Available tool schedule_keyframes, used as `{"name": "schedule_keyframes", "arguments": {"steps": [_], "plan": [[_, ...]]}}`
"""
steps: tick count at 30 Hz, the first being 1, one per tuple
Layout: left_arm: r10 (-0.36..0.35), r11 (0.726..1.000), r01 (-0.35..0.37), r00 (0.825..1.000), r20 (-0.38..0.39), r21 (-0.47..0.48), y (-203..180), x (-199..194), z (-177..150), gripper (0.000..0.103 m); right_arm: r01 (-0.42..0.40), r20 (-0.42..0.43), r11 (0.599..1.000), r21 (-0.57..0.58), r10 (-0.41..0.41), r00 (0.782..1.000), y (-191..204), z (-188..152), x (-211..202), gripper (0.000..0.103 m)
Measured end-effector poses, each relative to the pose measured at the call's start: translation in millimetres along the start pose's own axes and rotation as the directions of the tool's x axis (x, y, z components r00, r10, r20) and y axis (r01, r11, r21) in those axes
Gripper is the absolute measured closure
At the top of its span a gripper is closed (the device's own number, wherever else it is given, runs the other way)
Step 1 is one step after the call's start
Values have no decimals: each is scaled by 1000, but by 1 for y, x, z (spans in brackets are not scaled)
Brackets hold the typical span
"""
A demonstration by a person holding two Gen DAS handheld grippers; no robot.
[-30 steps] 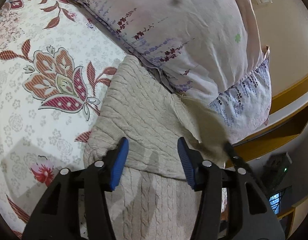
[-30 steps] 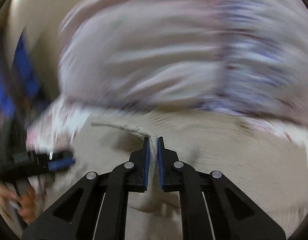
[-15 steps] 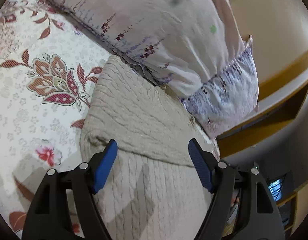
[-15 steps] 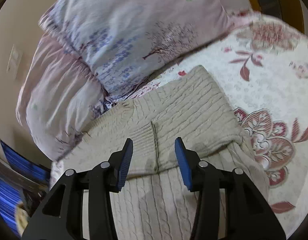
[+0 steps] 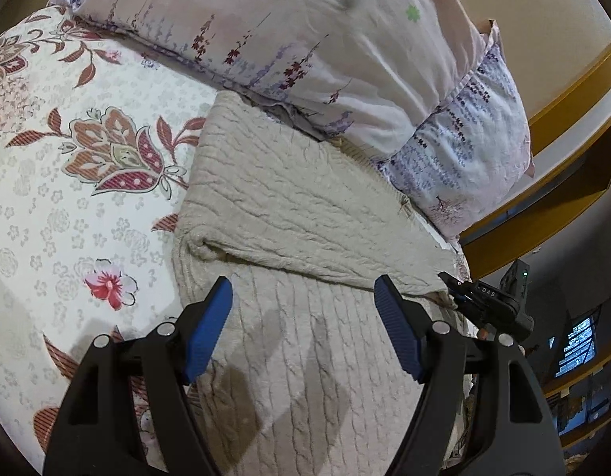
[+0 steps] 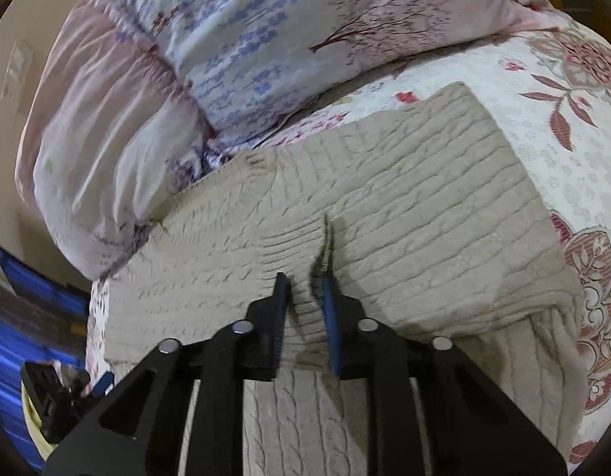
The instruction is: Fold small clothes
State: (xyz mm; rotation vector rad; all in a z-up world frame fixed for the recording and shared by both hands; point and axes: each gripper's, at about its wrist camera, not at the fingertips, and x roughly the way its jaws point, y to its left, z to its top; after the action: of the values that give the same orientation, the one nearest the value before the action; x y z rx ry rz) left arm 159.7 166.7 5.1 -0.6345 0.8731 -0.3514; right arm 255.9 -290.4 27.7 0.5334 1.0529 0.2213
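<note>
While folded once across on bedspread (image 5: 47,206) beside pillows (image 5: 305,39) | sweater (image 5: 305,206) half done, lower half left | left gripper (image 5: 303,317) spread wide, empty | right gripper (image 6: 305,305) narrowed around cuff edge, clamp uncertain

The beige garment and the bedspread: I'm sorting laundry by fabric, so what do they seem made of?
The beige garment looks like thick cable-knit, maybe wool or acrylic: raised ribs, matte. The bedspread looks like printed, quilted cotton: floral pattern, stitched texture.
</note>
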Motion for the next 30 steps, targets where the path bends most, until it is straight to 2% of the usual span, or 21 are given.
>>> {"name": "schedule_keyframes", "arguments": {"steps": [2,4,7,9,11,13,14,21,26,28,30], "plan": [[4,1000,-4,1000,-4,-2,0,2,-1,29,13,42,999,-44,-11,999,9,4,-6,95],[7,1000,-7,1000,-7,-7,2,3,-1,29,21,125,995,-96,-9,992,21,10,-22,95],[8,1000,-8,1000,-6,-5,2,4,-1,28,32,262,992,-120,1,965,35,19,-46,95],[10,1000,-10,1000,-7,-1,1,5,-1,28,101,313,989,-110,-62,948,33,20,-50,95],[10,1000,-10,1000,-9,3,0,7,-1,28,158,260,984,-87,-131,957,22,20,-36,95],[12,1000,-12,1000,-10,9,0,8,-1,28,166,188,985,-48,-155,970,8,17,-20,95],[12,1000,-12,1000,-10,10,0,8,-1,28,167,180,985,-42,-157,971,4,14,-18,95],[8,1000,-8,1000,-9,5,-1,8,0,27,160,213,986,-54,-145,966,3,12,-21,95],[6,1000,-6,1000,-7,7,0,7,0,27,201,174,978,-57,-188,967,-2,9,-8,95],[6,1000,-5,1000,-7,7,0,7,0,27,227,169,972,-61,-214,962,-2,7,-8,89],[3,1000,-3,1000,-5,5,0,7,0,27,257,219,964,-67,-237,946,0,4,-16,81]]}}
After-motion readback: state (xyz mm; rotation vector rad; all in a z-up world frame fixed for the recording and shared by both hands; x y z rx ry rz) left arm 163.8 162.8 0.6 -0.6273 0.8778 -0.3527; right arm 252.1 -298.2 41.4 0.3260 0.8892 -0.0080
